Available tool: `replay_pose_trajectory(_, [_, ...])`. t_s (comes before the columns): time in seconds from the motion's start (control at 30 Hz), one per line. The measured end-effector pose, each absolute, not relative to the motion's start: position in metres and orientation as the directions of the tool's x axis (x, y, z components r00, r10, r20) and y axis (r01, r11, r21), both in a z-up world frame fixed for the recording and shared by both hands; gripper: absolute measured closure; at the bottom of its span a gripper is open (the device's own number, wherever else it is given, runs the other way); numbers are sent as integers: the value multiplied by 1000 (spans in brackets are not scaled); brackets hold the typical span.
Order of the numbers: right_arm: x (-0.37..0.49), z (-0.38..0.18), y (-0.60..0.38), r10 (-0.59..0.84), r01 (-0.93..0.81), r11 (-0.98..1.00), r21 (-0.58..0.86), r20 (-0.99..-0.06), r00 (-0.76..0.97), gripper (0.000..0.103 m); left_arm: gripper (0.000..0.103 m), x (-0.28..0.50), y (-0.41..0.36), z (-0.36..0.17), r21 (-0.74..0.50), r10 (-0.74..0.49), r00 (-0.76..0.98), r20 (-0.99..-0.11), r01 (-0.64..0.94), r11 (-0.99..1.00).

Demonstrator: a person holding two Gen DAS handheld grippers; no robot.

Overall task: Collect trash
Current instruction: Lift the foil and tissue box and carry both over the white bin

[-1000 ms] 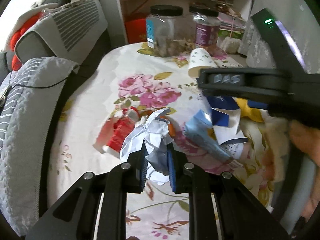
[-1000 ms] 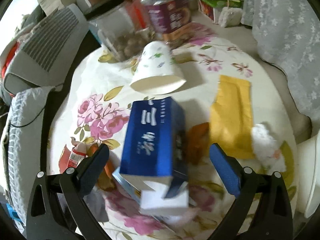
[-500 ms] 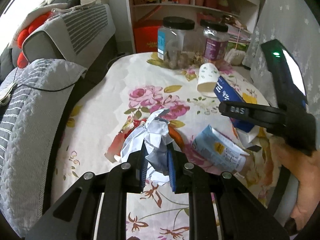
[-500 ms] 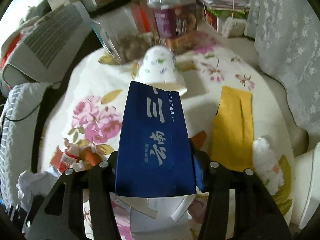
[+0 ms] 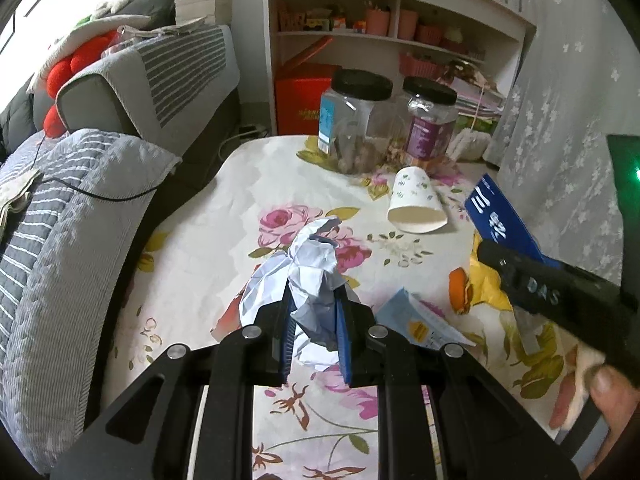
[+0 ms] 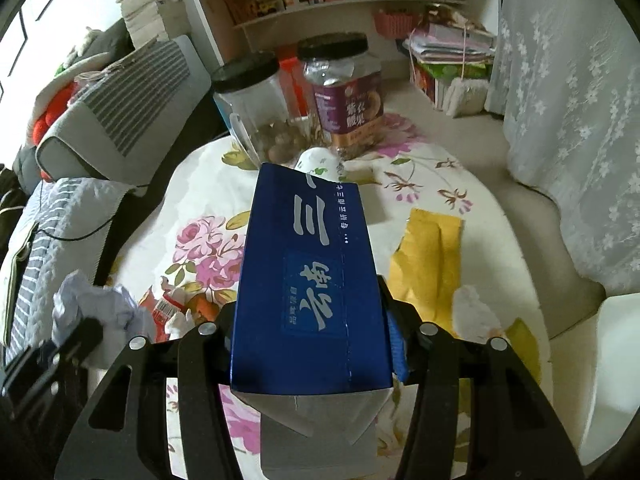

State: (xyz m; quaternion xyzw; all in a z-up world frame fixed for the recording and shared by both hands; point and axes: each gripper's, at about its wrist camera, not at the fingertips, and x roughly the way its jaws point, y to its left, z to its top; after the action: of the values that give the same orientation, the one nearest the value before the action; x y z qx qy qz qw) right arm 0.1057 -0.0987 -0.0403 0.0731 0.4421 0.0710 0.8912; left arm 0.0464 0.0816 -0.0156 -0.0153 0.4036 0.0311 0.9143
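My left gripper (image 5: pixel 314 322) is shut on a crumpled white paper wad (image 5: pixel 310 264), held above the floral tablecloth (image 5: pixel 192 264). My right gripper (image 6: pixel 310 324) is shut on a dark blue carton (image 6: pixel 308 280) with white lettering, lifted off the table; the same carton (image 5: pixel 500 224) shows at the right of the left wrist view. Still on the cloth lie a tipped paper cup (image 5: pixel 416 204), a yellow packet (image 6: pixel 430 264), a light blue carton (image 5: pixel 420 322), a red wrapper (image 6: pixel 164 308) and a white tissue (image 6: pixel 476 312).
Two black-lidded jars (image 5: pixel 356 120) (image 5: pixel 430 124) stand at the table's far edge. A grey striped sofa (image 5: pixel 60 216) runs along the left, a white shelf unit (image 5: pixel 384 40) stands behind, and a lace curtain (image 6: pixel 568 120) hangs at the right. A hand (image 5: pixel 612 396) grips the right tool.
The right jaws closed on the blue carton and lifted it off the table. The left gripper rose with the paper wad, so more of the table and shelf is in view.
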Motion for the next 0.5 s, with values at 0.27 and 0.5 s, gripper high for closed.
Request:
replay_pose_trajectory(0.27, [87,-34,-118,166,-56,984,169,-764,623,53,85,42,60,-13,28,46,692,-720,-37,999])
replay_pose_trajectory(0.5, [76,-33,-142,139,-26,987,158,-764,630,53,85,39,37,-14,50,28,702,-711,11,999])
